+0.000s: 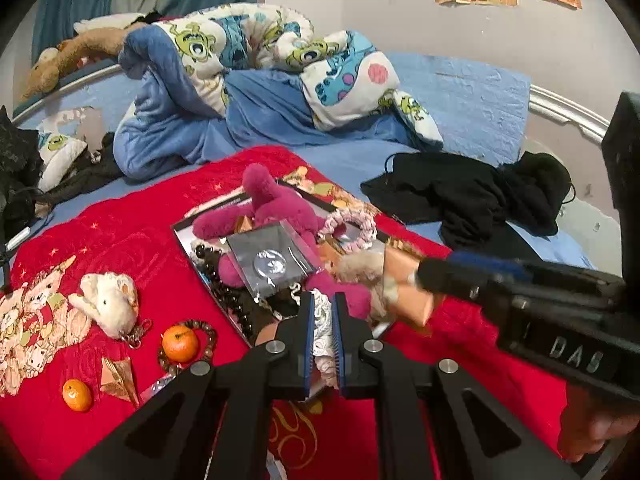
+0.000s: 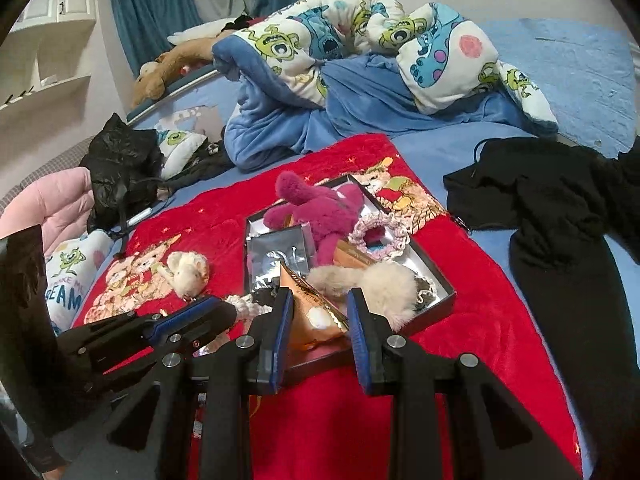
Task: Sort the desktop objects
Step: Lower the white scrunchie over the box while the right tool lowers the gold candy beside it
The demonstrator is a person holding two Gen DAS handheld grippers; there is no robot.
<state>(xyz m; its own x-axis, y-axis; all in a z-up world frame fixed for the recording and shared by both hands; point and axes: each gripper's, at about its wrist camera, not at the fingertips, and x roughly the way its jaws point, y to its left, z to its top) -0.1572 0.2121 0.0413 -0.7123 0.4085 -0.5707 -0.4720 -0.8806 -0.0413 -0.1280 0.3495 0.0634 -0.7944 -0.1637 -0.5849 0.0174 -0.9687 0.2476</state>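
Note:
A shallow black box [image 2: 444, 280] sits on the red blanket and holds a magenta plush [image 2: 320, 212], a pink scrunchie [image 2: 380, 236], a silver packet [image 2: 276, 256] and a cream fur pompom [image 2: 384, 284]. My left gripper [image 1: 322, 312] is shut on a white lacy scrunchie [image 1: 322, 328] at the box's near edge; it also shows in the right wrist view [image 2: 244, 306]. My right gripper [image 2: 318, 312] holds an orange snack packet [image 2: 316, 316] between its jaws over the box's near corner; the packet also shows in the left wrist view [image 1: 408, 284].
On the red blanket [image 1: 140, 220] left of the box lie a white plush keychain [image 1: 108, 304], two mandarins [image 1: 180, 344] [image 1: 77, 395], a bead bracelet [image 1: 208, 336] and a folded gold paper [image 1: 120, 380]. Black clothes [image 2: 560, 208] lie to the right, a crumpled quilt [image 2: 360, 40] behind.

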